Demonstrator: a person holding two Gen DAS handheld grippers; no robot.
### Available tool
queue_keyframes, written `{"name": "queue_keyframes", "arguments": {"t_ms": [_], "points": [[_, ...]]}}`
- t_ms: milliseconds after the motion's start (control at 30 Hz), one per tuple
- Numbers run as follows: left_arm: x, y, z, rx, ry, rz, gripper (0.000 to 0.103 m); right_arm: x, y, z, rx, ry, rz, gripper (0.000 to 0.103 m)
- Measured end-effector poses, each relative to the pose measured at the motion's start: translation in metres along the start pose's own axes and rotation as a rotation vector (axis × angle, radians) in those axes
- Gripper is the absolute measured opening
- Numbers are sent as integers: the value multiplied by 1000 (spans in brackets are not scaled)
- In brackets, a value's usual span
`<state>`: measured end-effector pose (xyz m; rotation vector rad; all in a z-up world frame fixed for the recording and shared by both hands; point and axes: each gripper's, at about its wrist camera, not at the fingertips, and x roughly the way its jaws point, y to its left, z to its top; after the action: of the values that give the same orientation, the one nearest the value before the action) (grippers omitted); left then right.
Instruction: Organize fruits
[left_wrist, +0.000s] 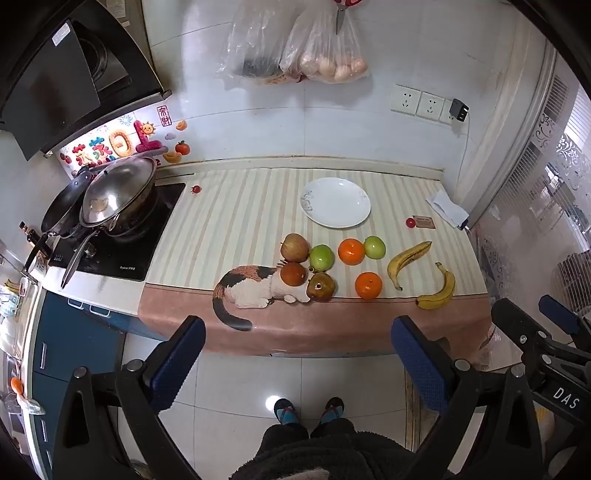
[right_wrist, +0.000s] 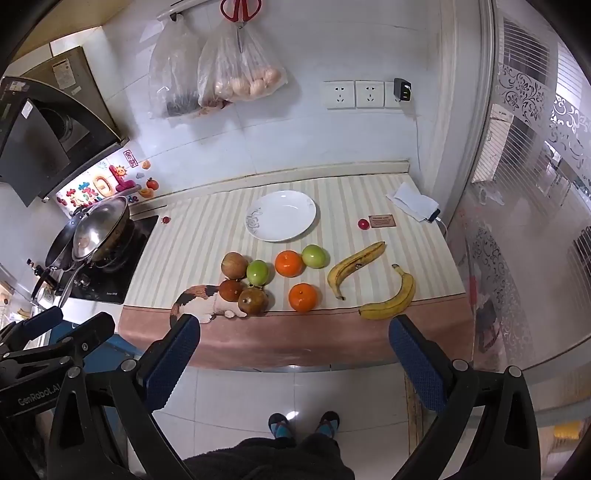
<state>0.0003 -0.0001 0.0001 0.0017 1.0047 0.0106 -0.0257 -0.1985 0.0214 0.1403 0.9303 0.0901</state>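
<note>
On the striped counter mat lie loose fruits: a reddish apple (left_wrist: 294, 247), two green apples (left_wrist: 321, 257) (left_wrist: 375, 247), two oranges (left_wrist: 351, 251) (left_wrist: 368, 285), two brown fruits (left_wrist: 293, 273) (left_wrist: 321, 286) and two bananas (left_wrist: 408, 260) (left_wrist: 439, 290). An empty white plate (left_wrist: 335, 202) (right_wrist: 280, 216) sits behind them. My left gripper (left_wrist: 297, 328) and right gripper (right_wrist: 293, 328) both hang open in front of the counter edge, high above the floor, nothing between their fingers. In the right wrist view the same fruits show, with the near banana (right_wrist: 391, 297) closest to my right finger.
A stove with a lidded wok (left_wrist: 118, 195) stands at the left. Small red tomatoes (left_wrist: 410, 222) (left_wrist: 195, 189) and a folded cloth (left_wrist: 445, 208) lie on the mat. Plastic bags (left_wrist: 295, 48) hang on the tiled wall. A person's feet (left_wrist: 308, 410) stand below.
</note>
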Motion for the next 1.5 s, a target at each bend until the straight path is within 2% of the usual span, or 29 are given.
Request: {"name": "queue_keyframes", "arguments": {"t_ms": [900, 1100, 1500], "points": [[-1, 0, 1, 3, -3, -8, 103, 3, 15, -7, 11, 16, 21, 103], [-1, 20, 1, -8, -7, -15, 103, 6, 20, -7, 14, 16, 24, 103], [-1, 21, 2, -5, -7, -13, 103, 6, 22, -6, 14, 16, 26, 103]]}}
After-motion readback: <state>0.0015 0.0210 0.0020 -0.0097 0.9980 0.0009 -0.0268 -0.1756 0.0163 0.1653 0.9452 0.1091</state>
